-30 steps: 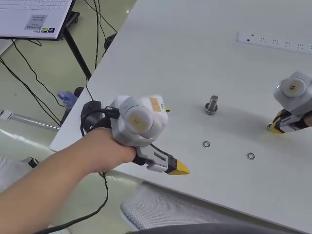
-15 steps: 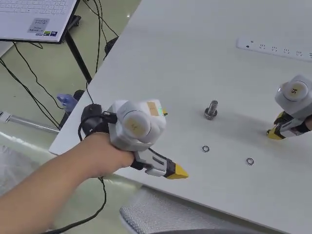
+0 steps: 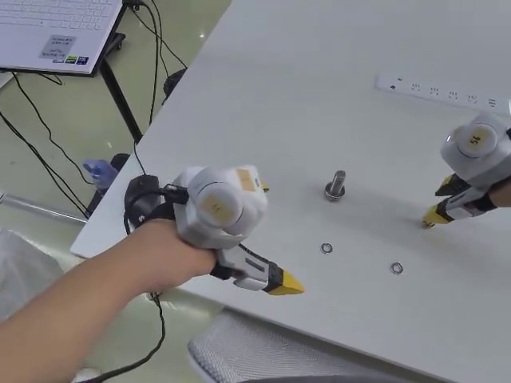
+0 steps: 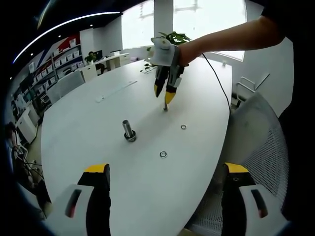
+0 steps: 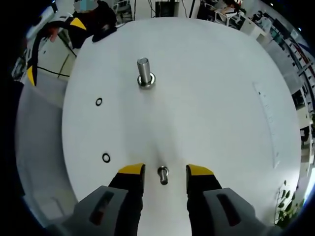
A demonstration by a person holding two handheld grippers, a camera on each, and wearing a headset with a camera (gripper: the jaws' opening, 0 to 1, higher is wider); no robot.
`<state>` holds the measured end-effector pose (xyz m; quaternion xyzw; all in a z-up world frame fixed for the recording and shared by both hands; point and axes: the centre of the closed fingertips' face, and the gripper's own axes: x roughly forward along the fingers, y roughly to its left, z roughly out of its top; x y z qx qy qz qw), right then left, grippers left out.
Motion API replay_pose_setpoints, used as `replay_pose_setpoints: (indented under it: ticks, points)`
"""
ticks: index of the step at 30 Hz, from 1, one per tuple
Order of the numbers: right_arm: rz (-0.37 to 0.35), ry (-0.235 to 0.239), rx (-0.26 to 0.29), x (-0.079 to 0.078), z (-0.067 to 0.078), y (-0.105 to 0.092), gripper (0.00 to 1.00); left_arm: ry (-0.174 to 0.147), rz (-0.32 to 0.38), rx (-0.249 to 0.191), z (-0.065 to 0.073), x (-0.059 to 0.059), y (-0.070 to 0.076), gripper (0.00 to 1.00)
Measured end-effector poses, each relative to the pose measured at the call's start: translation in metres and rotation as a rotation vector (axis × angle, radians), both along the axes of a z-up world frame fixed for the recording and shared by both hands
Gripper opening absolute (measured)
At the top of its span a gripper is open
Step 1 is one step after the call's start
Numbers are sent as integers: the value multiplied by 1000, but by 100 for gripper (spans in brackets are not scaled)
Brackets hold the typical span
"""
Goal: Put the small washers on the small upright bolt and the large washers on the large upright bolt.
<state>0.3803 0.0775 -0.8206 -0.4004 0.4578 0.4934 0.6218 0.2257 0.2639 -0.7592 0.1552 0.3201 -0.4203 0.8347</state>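
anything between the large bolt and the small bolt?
Nothing. In the right gripper view the table is bare between the large bolt and the small bolt; two washers lie off to the side.

Large white oval table (image 3: 303,96) with a power strip (image 3: 439,89) near its far edge and a grey mesh chair (image 3: 263,355) at the near edge. An open laptop (image 3: 56,28) sits on a black stand over the pale green floor (image 3: 64,128). Bright windows (image 4: 197,14) light the far wall.
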Motion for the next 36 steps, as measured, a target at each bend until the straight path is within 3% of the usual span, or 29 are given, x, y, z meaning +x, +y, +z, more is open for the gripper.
replay_pose_setpoints:
  ticks: [10, 18, 28, 31, 33, 36]
  points:
    - [65, -3, 45, -18, 13, 21, 38, -2, -15, 10, 4, 0, 1, 96]
    - [122, -2, 67, -36, 20, 25, 39, -4, -18, 3, 5, -3, -6, 95]
    - [163, 8, 84, -60, 17, 27, 39, -13, -17, 6, 6, -7, -3, 95]
    - [174, 5, 82, -66, 15, 27, 39, -13, -10, 4, 6, -7, -2, 94]
    - [189, -22, 92, -66, 14, 29, 39, -8, -7, 6, 6, -8, -2, 94]
    - [183, -16, 105, -72, 12, 29, 38, -7, -6, 6, 4, -10, -2, 94]
